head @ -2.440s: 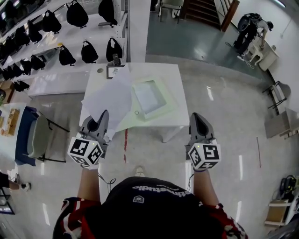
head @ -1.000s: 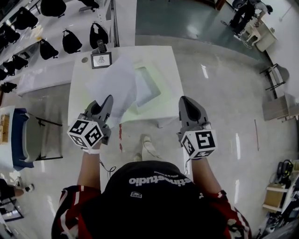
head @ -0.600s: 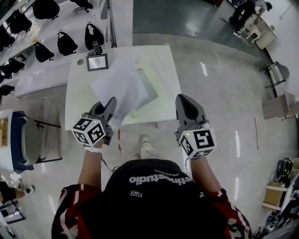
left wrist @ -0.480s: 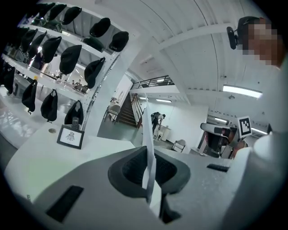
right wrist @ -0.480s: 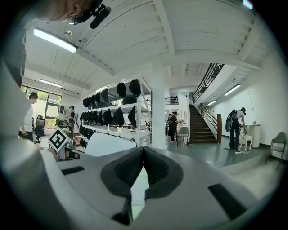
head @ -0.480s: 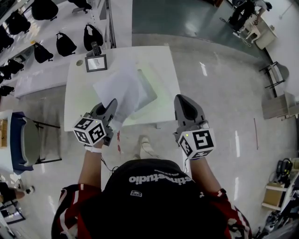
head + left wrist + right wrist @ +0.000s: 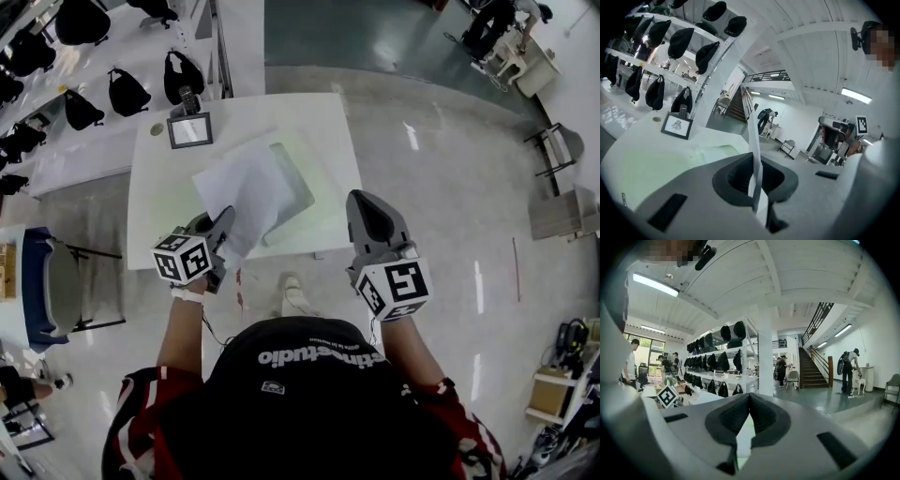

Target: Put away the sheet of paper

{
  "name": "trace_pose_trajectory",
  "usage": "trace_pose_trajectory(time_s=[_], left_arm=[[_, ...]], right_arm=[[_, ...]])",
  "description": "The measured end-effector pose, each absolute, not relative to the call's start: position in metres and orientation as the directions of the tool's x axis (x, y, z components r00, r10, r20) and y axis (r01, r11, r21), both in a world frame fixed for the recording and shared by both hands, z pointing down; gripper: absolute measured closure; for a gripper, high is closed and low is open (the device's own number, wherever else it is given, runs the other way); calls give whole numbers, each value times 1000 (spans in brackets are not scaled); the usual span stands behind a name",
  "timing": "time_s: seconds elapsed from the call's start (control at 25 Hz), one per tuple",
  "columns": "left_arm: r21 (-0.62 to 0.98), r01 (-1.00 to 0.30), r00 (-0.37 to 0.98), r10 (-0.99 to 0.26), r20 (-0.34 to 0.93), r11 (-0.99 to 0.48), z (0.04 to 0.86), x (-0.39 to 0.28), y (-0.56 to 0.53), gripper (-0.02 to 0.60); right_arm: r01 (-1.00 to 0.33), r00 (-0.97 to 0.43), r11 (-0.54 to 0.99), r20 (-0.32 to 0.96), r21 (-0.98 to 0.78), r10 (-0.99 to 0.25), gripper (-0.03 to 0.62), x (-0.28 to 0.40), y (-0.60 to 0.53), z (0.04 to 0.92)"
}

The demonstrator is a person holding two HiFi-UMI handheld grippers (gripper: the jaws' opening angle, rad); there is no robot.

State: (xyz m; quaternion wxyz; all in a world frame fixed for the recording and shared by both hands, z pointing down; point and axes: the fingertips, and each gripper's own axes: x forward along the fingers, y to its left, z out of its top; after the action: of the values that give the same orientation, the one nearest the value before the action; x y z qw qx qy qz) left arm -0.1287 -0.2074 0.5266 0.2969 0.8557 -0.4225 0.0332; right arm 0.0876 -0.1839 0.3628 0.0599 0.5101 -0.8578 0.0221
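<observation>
A white sheet of paper hangs slanted over the white table, its far part above a pale green see-through folder. My left gripper is shut on the sheet's near corner. In the left gripper view the paper stands edge-on, pinched where the left gripper closes. My right gripper is off the table's near right corner, over the floor. In its own view the right gripper has its jaws together with nothing between them.
A framed picture and a small round object stand at the table's far left. Shelves with black bags run along the left. A chair stands left of the table. A person's shoe is by the near edge.
The left gripper has sunk toward the table with the paper, which now lies lower over the folder. The right gripper has shifted slightly. The table has come nearer in the head view.
</observation>
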Motion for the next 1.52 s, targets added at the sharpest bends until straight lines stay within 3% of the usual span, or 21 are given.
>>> trace_pose_trajectory(time_s=[0.64,1.2,1.52], left_arm=[[686,-687,606,-708,362,-237,606,-164,-228,577],[638,-768,510,-653,560,-52,676,-189,-249,577],[651,-759,500,-636,588,5,691,-187,-270,577]], right_arm=[[-871,-485,491,139,10,-863,591,91,-206,368],[-878,-472,479,164,5,-866,591,95,-226,378],[-882,-465,472,180,-4,-867,591,101,-240,383]])
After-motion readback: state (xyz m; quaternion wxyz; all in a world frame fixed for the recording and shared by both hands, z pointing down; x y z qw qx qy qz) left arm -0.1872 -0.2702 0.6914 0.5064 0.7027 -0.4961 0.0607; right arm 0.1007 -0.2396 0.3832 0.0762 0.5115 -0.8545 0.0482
